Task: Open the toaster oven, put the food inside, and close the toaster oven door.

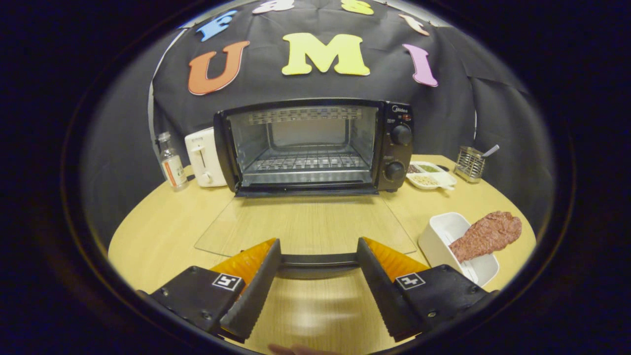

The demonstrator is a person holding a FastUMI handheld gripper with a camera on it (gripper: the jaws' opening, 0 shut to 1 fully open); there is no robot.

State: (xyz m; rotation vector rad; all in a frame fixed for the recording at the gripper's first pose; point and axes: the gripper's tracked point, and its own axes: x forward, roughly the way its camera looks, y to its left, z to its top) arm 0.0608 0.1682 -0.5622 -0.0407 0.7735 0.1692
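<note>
The black toaster oven (pixel 315 145) stands at the back of the wooden table with its glass door (pixel 305 224) folded down flat toward me. Its inside shows a wire rack (pixel 308 162) with nothing on it. The door's dark handle (pixel 319 260) runs across between my two fingers. My gripper (pixel 319 256) is open, one finger on each side of the handle's middle, not pressing on it. A reddish-brown slab of meat (pixel 488 234) rests across a white rectangular dish (pixel 443 236) just right of the door.
A white toaster (pixel 203 158) and a small clear bottle (pixel 171 162) stand left of the oven. Right of it are a divided snack plate (pixel 430 175) and a wire holder (pixel 469 163) with a utensil. A fingertip (pixel 296 349) shows below the gripper.
</note>
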